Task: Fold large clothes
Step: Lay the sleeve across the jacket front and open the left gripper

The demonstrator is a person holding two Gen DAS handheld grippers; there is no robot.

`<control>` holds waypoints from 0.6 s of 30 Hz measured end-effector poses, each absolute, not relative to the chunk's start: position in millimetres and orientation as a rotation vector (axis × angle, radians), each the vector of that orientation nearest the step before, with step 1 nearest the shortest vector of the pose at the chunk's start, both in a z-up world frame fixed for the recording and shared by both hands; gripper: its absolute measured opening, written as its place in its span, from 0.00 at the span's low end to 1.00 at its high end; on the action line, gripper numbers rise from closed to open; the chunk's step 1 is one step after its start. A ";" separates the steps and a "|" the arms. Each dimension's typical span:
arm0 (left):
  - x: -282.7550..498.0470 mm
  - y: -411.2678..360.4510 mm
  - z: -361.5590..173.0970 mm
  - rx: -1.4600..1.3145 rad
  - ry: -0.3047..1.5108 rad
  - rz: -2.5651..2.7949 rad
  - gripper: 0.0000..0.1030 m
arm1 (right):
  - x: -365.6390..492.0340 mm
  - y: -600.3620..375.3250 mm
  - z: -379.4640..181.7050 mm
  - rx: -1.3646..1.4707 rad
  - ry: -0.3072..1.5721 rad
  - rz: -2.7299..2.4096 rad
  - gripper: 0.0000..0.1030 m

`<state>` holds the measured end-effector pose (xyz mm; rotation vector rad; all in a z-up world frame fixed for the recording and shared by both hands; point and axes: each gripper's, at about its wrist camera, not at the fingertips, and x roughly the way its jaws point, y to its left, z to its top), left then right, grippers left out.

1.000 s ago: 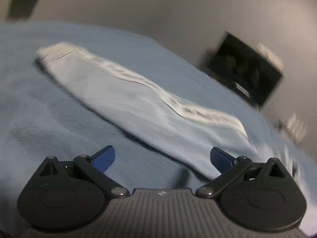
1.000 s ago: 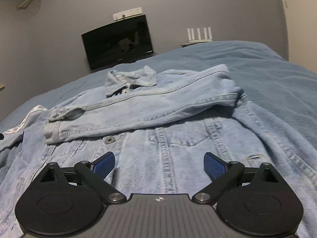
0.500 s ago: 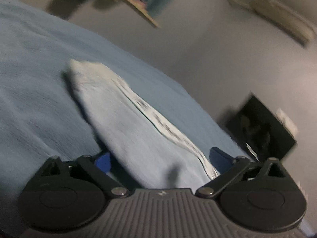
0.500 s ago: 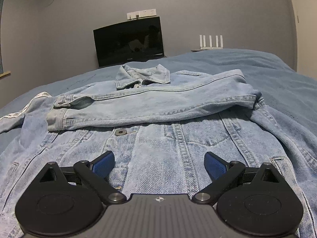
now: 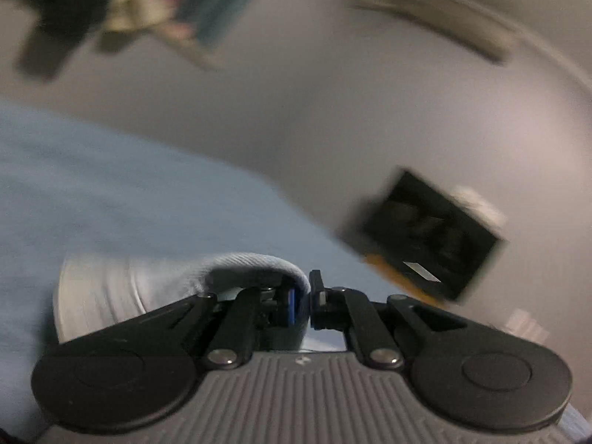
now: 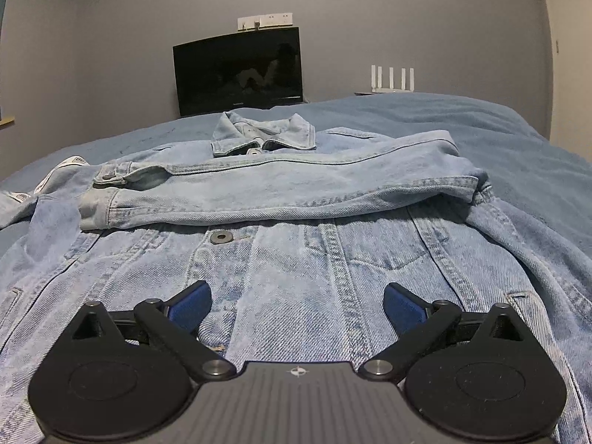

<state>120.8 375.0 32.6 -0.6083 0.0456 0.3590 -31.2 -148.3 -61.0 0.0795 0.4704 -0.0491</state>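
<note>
A light blue denim jacket (image 6: 296, 259) lies front up on the blue bed, collar at the far end. One sleeve (image 6: 281, 192) is folded across the chest. My right gripper (image 6: 296, 305) is open and empty, low over the jacket's lower front. My left gripper (image 5: 301, 303) is shut on the other sleeve (image 5: 155, 288), whose pale cloth bulges up between the closed fingers. That sleeve's white printed strip shows at the left edge of the right wrist view (image 6: 44, 181).
The blue bed cover (image 6: 499, 137) spreads on all sides of the jacket. A dark monitor (image 6: 238, 72) stands against the grey wall beyond the bed's far end. A white router (image 6: 392, 79) sits to its right. The left wrist view is blurred.
My left gripper has moved onto the sleeve and closed on it, and the view has tilted up. My right gripper has stayed open and dropped lower over the jacket front.
</note>
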 end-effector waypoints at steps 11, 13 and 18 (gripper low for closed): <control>176.9 136.6 85.6 -0.260 0.136 -0.238 0.01 | -27.6 -155.8 -62.5 0.116 0.495 -0.035 0.99; 186.7 99.9 78.4 -0.224 0.181 -0.313 0.01 | -27.3 -156.5 -62.8 0.122 0.497 -0.033 0.99; 209.7 28.0 42.6 -0.086 0.380 -0.405 0.01 | -26.9 -157.7 -63.9 0.136 0.498 -0.028 1.00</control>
